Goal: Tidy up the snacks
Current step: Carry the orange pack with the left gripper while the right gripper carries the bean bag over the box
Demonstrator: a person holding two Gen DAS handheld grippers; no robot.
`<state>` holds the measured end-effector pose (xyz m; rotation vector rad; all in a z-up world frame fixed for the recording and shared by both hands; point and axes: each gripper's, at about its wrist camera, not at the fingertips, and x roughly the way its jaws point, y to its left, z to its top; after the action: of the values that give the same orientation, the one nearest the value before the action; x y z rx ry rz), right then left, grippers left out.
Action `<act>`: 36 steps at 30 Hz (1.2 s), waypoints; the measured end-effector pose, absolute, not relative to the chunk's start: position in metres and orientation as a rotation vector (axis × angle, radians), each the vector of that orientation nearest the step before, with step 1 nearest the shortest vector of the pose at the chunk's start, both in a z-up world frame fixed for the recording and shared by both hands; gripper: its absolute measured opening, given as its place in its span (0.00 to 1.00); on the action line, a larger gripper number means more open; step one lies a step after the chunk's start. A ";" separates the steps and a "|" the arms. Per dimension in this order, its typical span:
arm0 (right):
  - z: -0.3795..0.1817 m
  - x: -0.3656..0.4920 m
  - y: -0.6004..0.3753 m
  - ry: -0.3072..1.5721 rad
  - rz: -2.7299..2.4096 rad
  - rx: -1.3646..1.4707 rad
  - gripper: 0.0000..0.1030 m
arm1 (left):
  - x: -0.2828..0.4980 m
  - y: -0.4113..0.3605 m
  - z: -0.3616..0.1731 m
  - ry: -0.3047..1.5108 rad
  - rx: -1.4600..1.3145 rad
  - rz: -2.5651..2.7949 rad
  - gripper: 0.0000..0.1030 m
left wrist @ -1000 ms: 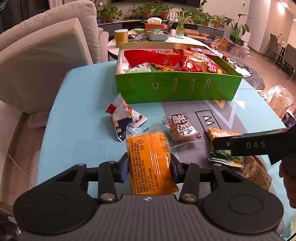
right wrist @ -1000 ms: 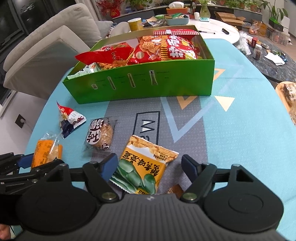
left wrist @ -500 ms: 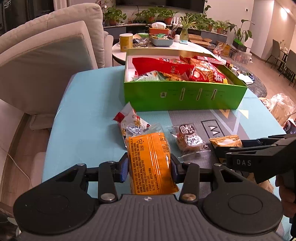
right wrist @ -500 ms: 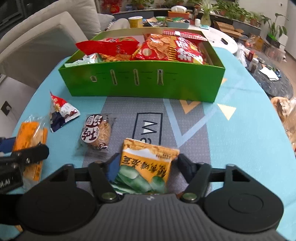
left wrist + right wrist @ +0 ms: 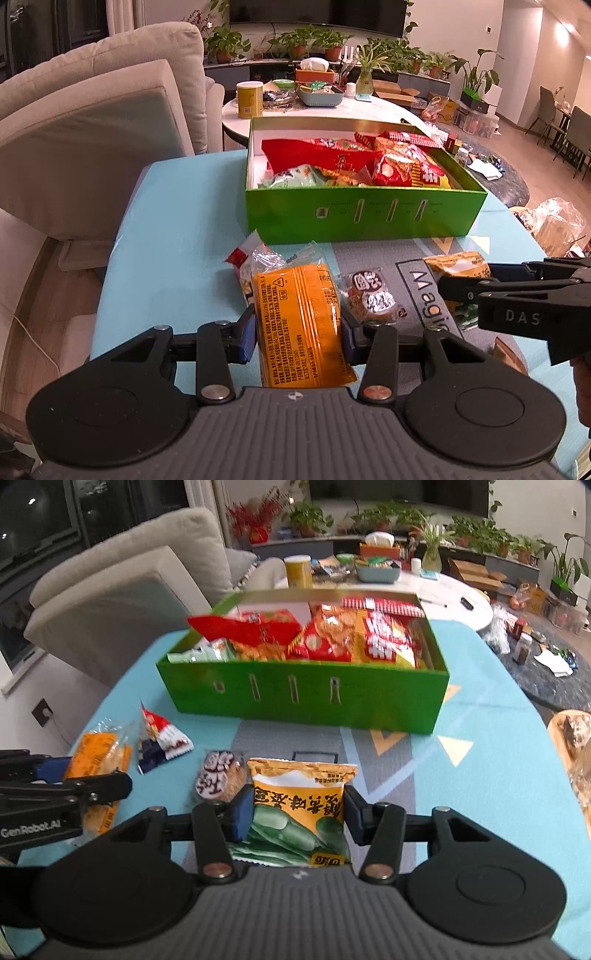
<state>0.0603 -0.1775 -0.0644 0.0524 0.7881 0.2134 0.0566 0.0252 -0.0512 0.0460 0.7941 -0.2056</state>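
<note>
My left gripper [image 5: 298,328] is shut on an orange snack packet [image 5: 295,295], held just above the blue tablecloth. My right gripper [image 5: 299,812] has its jaws closing, and its pads press both sides of a yellow packet printed with green beans [image 5: 299,801]. That packet is raised a little off the grey mat. The open green box [image 5: 365,218], full of red and orange snack bags, stands straight ahead [image 5: 303,698]. A round cake in clear wrap [image 5: 219,779] and a triangular red-and-blue packet [image 5: 159,734] lie on the cloth between the two grippers.
A beige sofa [image 5: 92,129] runs along the table's left edge. Behind the box stands a round white table [image 5: 373,107] with a yellow tin and a tray. Clear plastic bags [image 5: 557,221] sit off the table's right side.
The right jaws closed from wide apart onto the green-bean packet and lifted it slightly. The left gripper keeps hold of the orange packet.
</note>
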 end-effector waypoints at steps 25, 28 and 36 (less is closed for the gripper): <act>-0.007 0.097 -0.191 0.612 0.238 0.065 0.66 | 0.102 -0.001 0.006 0.641 0.090 -0.252 0.39; -0.001 0.112 -0.193 0.601 0.240 0.082 0.66 | 0.115 -0.006 0.012 0.631 0.093 -0.266 0.39; 0.009 0.148 -0.198 0.578 0.256 0.121 0.66 | 0.160 -0.017 0.017 0.628 0.097 -0.297 0.39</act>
<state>0.1478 -0.1976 0.0095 0.1214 0.5780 0.2556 0.1603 -0.0166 0.0170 0.0971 0.6280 -0.2965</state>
